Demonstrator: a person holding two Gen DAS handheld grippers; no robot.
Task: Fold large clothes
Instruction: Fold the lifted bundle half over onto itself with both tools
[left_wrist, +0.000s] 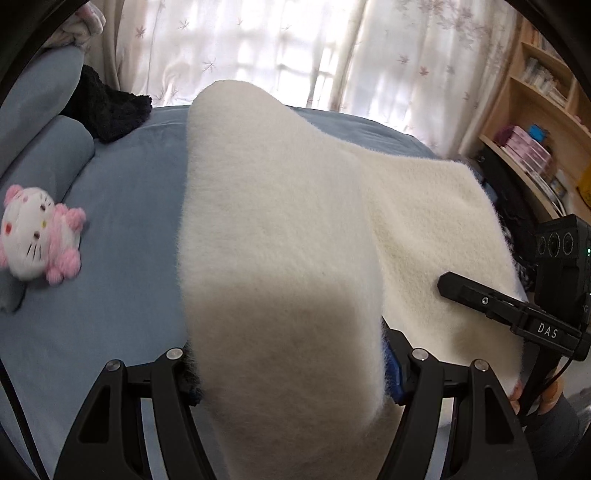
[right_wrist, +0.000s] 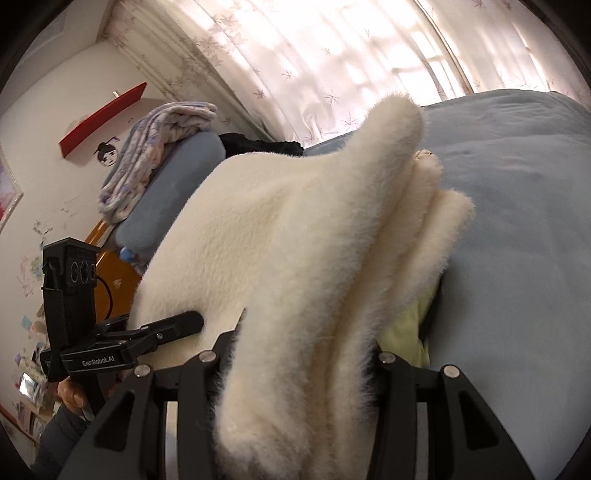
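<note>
Both grippers are carrying the cream fleece garment (left_wrist: 280, 229) over the blue bed (left_wrist: 122, 206) right now. The left gripper (left_wrist: 291, 373) is clamping a thick bunch of it, the fleece filling the whole gap between its jaws and draping ahead of them. The right gripper (right_wrist: 295, 354) is pinching several stacked layers the same way, the fluffy edges poking out beyond its jaws, with a pale yellow lining (right_wrist: 404, 332) showing just inside the right-hand jaw.

By my reading the fold is partly made: layers are already doubled in the right grip, but the garment is hanging in the air, so laying it flat and smoothing are left.

Writing: "DAS" is showing on the right gripper's side in the left view, and "GenRobot.AI" on the left gripper's body in the right view. A pink-and-white plush cat (left_wrist: 37, 236) is lying well left of the jaws.
</note>
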